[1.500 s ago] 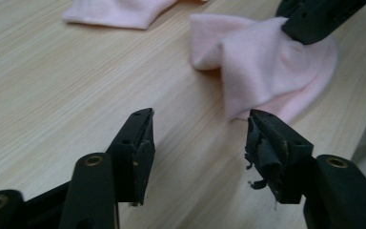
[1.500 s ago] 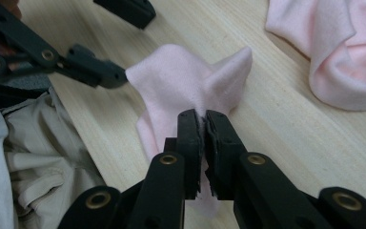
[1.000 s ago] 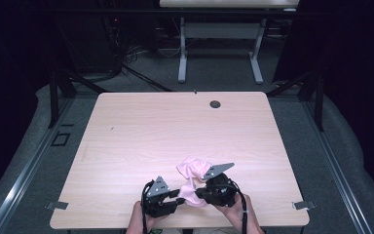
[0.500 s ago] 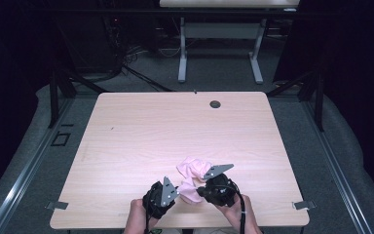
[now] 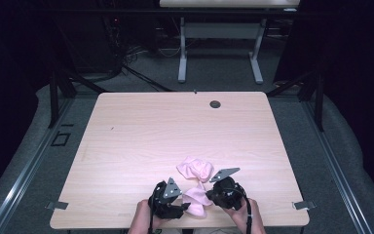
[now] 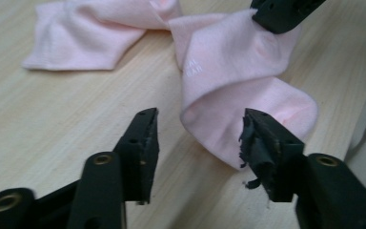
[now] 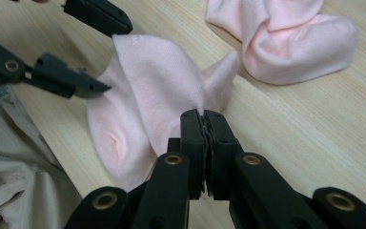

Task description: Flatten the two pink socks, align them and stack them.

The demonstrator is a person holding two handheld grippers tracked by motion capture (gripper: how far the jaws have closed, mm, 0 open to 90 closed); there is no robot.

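Pale wooden table carries a soft pink cotton sock at its near edge, half crumpled, folding unfinished; right gripper pinches the sock's edge; left gripper, jaws just opened, stands spread beside its fold.

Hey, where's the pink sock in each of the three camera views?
High view: pink sock lies near the table's front edge, between both grippers.
Left gripper view: it runs across the top and centre.
Right gripper view: it sits left of centre, pinched by the right gripper.
Shared landmark: the right gripper's pinch.
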